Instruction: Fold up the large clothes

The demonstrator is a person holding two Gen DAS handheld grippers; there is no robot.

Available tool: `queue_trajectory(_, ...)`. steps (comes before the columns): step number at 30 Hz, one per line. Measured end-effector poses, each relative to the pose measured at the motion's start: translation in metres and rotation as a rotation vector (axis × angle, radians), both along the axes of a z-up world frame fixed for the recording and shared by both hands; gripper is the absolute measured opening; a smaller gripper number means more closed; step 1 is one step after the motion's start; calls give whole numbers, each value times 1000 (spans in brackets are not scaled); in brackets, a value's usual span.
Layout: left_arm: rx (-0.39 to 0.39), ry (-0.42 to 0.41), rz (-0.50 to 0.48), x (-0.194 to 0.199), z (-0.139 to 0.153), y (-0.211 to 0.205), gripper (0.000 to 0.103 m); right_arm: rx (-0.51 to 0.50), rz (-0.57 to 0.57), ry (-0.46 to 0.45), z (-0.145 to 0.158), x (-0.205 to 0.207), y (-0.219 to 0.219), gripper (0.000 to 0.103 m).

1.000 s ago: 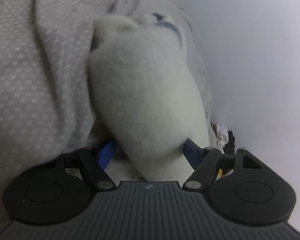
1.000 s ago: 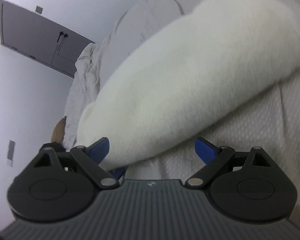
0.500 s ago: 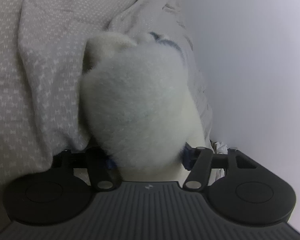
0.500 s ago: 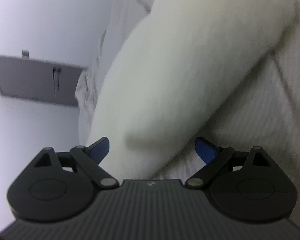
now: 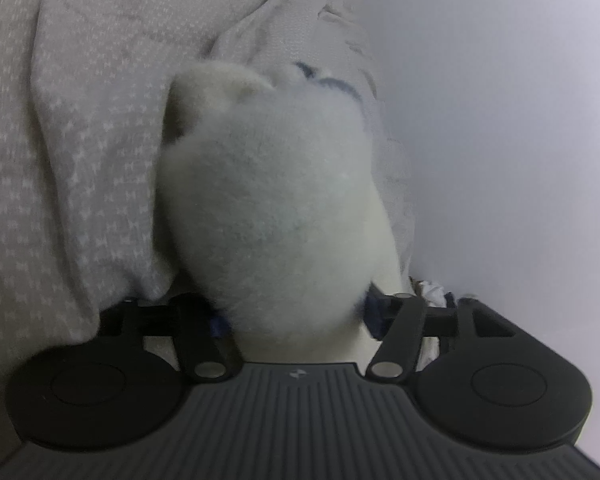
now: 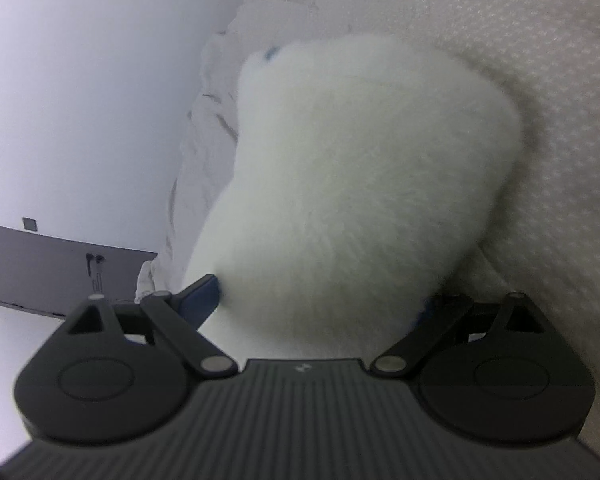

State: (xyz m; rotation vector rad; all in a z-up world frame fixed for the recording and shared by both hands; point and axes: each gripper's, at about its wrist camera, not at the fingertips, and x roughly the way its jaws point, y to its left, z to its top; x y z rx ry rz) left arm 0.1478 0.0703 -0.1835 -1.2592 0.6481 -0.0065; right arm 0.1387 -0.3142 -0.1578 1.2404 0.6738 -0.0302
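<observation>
The white fleece garment [image 5: 272, 208] lies on the patterned bedspread [image 5: 60, 152], bunched lengthwise straight ahead of both grippers, left gripper [image 5: 294, 316] and right gripper [image 6: 320, 300] each clamped on its near edge.

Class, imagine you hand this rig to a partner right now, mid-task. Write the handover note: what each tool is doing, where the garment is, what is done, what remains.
Left tool: shut on the white fleece garment, fingers pinched into its near edge.
Right tool: fingers on both sides of another part of the fleece, not fully together; whether it truly grips cannot be told.
Garment: bunched between both tools, over the patterned grey bedding, beside the wall.
Done: both ends apparently gathered up.
Left: no flat fold shows yet; probably lay it down, smooth it, and finish folding.
</observation>
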Motion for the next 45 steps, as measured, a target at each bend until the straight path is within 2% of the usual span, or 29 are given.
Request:
queue_trajectory(3,-48,-17,24,-5,-4,3,76,26,-37,0,0,0,2,96)
queue_trajectory(7,-110,-27,63,-9,-13,9,77,35,-55,10,1,-4,1,86)
queue_trajectory(11,-84,-15,54,-1,-16,8,77,8,-46,0,3,-8,-2,84)
queue_trajectory(15,-97,-15,52,5,-20,11,76,-30,-24,-7,3,5,0,82)
queue_trajectory(17,-63,-14,48,4,-14,9,68,-47,-15,-15,4,7,0,77)
queue_trajectory(20,17,-13,27,3,-5,6,61,-93,4,-37,11,9,1,63)
queue_trajectory(22,84,-23,16,1,5,3,57,-82,5,-57,13,6,-2,54)
queue_trajectory(27,210,-76,-3,-14,30,-9,54,-93,27,-111,23,-7,-7,48)
queue_trajectory(36,239,-159,-25,-49,50,-8,53,-112,63,-184,48,-31,-14,46)
queue_trajectory(41,230,-192,-46,-42,60,-12,53,-111,80,-216,67,-36,-21,46)
queue_trajectory(45,236,-212,-77,-30,79,-19,53,-120,94,-243,89,-33,-29,46)
